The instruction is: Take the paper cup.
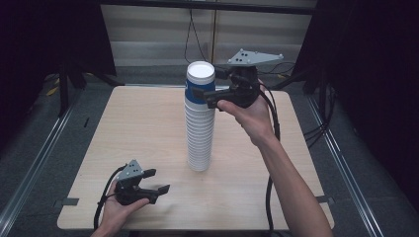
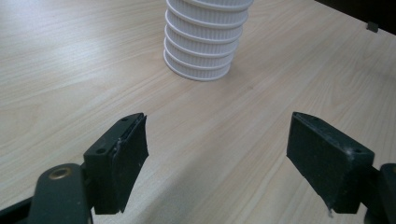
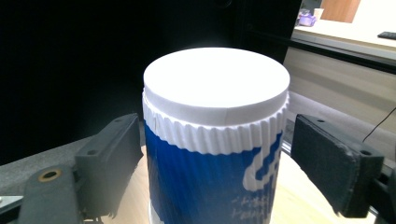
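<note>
Between right gripper (image 3: 215, 163) pads: blue cup (image 3: 210, 186) topping white cup stack (image 1: 199, 133), jaws apart, untouched. Left gripper (image 2: 217, 158): spread wide, nothing between, stack base ahead.

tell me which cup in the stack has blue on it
The top cup, upside down at the very top of the stack, between the right gripper's open jaws. The cups beneath show plain white ribbed rims.

High view down over the table (image 1: 148, 128); both gripper views close on the cup stack (image 1: 200, 118).
</note>
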A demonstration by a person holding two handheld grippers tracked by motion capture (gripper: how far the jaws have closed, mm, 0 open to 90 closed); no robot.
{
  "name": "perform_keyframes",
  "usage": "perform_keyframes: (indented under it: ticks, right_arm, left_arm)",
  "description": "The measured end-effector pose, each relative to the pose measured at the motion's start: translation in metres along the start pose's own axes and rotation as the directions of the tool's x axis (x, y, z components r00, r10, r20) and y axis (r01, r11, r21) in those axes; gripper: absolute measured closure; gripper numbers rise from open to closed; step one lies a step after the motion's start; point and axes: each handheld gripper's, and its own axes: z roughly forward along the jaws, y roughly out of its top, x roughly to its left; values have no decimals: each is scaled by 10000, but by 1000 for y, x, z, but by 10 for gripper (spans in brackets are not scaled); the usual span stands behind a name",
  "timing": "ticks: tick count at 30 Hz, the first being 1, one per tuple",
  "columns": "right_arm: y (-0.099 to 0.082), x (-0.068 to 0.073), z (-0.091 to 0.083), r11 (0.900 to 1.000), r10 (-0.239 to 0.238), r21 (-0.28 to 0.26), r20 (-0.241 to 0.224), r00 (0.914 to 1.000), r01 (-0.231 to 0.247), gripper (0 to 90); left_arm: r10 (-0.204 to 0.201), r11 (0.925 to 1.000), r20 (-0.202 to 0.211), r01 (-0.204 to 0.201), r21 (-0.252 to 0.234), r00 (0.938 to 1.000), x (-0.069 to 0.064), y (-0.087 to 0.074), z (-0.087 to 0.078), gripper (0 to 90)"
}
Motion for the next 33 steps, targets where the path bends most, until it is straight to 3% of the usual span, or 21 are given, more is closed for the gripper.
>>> perform_keyframes:
  ticks: [16,26,33]
  right_arm:
    - [6,-3,14,9996,-131,238,-251,9996,137,223]
    - [9,0,15,9991,-178,381,-79,9998,181,264]
    - [11,0,12,9998,-137,110,-55,9999,138,268]
  left_arm:
    - [54,9999,95,-55,108,9999,-1,0,2,202]
    - [10,10000,98,-11,91,10000,-1,0,2,202]
    - [42,9999,126,-44,105,9999,-2,0,2,202]
